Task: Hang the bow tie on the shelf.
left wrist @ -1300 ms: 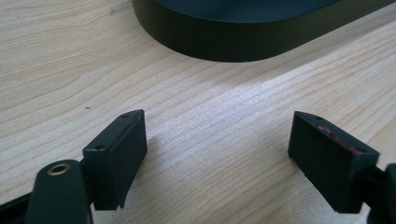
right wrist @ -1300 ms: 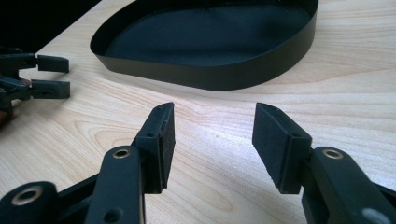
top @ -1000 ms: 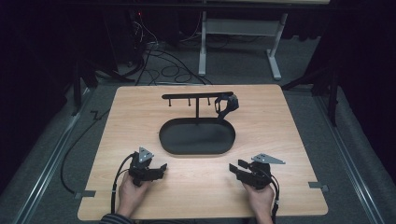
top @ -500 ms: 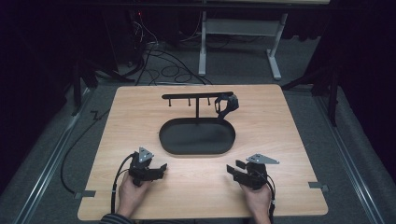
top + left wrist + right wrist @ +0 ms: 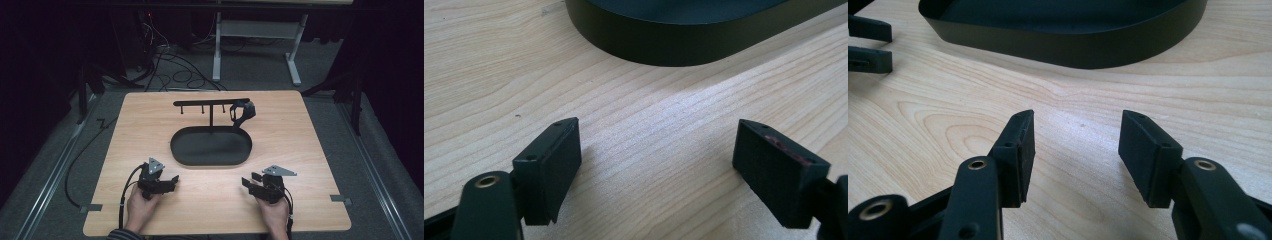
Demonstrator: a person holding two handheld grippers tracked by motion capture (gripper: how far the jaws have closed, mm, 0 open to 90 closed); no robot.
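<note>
A black oval tray (image 5: 210,162) lies at the middle of the wooden table, with a thin T-shaped stand (image 5: 210,103) rising from its back. A dark looped object (image 5: 243,114) hangs from the right end of the stand's bar. My left gripper (image 5: 173,180) rests on the table in front of the tray's left end, held by a hand. It is open with bare wood between its jaws (image 5: 659,165). My right gripper (image 5: 249,180) rests in front of the tray's right end, also open and empty (image 5: 1075,150). The tray's wall (image 5: 674,47) (image 5: 1073,47) stands just ahead of both.
The table (image 5: 300,150) has bare wood on both sides of the tray. The left gripper's jaws (image 5: 868,45) show at the far left of the right gripper view. Cables (image 5: 170,70) and a desk frame (image 5: 255,45) lie on the dark floor behind the table.
The right gripper has edged slightly to the left along the table. The left gripper and the tray stay where they were.
</note>
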